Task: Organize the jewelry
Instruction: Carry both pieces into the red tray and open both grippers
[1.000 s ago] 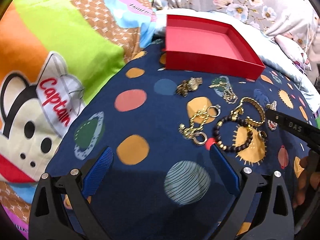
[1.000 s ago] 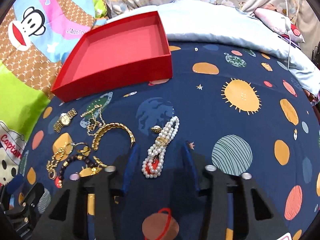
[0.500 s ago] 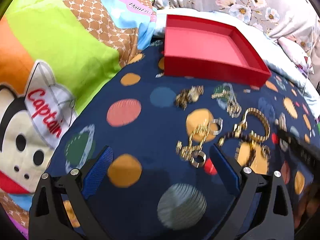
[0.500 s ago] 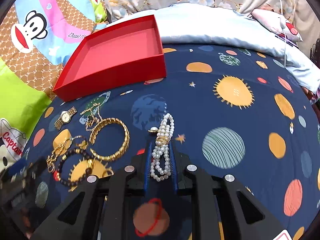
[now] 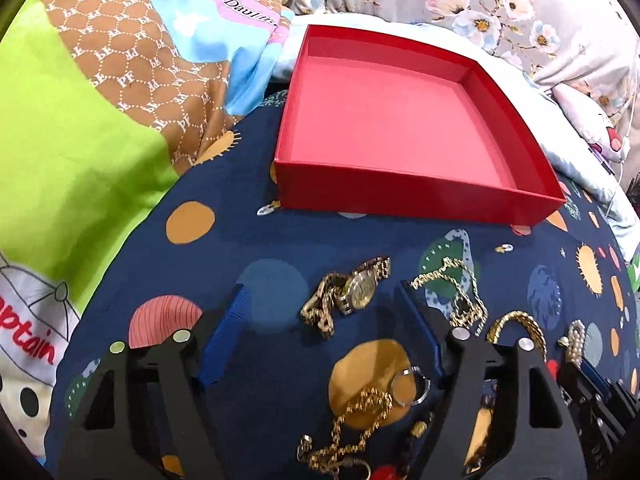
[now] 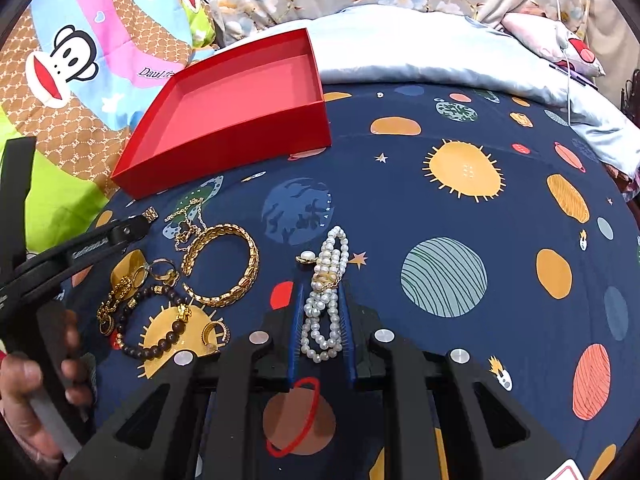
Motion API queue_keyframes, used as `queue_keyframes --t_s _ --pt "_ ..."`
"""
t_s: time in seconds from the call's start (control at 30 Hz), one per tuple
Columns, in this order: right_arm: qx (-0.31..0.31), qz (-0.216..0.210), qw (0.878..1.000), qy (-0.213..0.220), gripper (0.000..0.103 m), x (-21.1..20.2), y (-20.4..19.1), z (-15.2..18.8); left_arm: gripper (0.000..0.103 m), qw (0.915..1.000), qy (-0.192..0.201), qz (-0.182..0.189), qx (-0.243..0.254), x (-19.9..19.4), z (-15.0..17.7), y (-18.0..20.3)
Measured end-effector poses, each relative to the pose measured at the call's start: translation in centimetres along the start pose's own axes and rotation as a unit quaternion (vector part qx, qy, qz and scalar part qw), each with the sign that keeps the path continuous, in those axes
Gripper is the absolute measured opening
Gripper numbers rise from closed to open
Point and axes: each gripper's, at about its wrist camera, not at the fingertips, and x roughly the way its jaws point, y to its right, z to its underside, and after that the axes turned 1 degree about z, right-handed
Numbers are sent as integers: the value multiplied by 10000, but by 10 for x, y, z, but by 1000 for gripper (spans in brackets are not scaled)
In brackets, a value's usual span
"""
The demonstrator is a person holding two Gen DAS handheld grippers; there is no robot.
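Note:
An empty red tray (image 5: 400, 196) (image 6: 224, 152) lies at the back of the dark planet-print bedspread. A gold watch (image 5: 352, 292) lies flat between the blue pads of my left gripper (image 5: 322, 292). Its jaws are closing and neither pad touches the watch. In the right wrist view a white pearl bracelet (image 6: 336, 240) lies on the spread. My right gripper (image 6: 321, 292) is shut on its near half, and the far loop sticks out past the fingertips.
Left of the pearls lie a gold bangle (image 6: 224, 264), a dark bead bracelet (image 6: 156, 328), a thin gold chain (image 6: 188, 220) and rings (image 6: 164, 270). A hand (image 6: 24, 400) holds the left gripper there. Pillows and a pale quilt (image 6: 420, 48) rise behind the tray.
My left gripper moved forward toward the tray until the watch lay between its fingers, and its jaws narrowed. The right gripper's jaws shut on the pearl bracelet.

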Motion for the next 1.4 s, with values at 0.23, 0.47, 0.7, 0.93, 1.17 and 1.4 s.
queue_keyframes --t_s 0.23,0.47,0.7,0.93,1.17,1.4 --pt "-25 17 10000 -4 16 1 -1 0 31 9997 3 186 181 -2 2 7" --pt "-15 0 10000 -2 16 1 -2 0 14 9990 -51 419 114 -8 7 8" --pt "-145 -99 9998 96 16 -10 -6 1 14 9988 16 495 12 -36 11 2" --pt "-298 -344 9980 432 16 -37 -16 -28 14 9973 252 693 19 -73 -6 6" --pt "-709 -574 9914 936 16 -46 -40 -85 14 9933 690 910 167 -88 -59 23" --pt "-589 -788 9911 896 16 -9 -48 -143 14 9922 918 774 342 -59 -113 34"
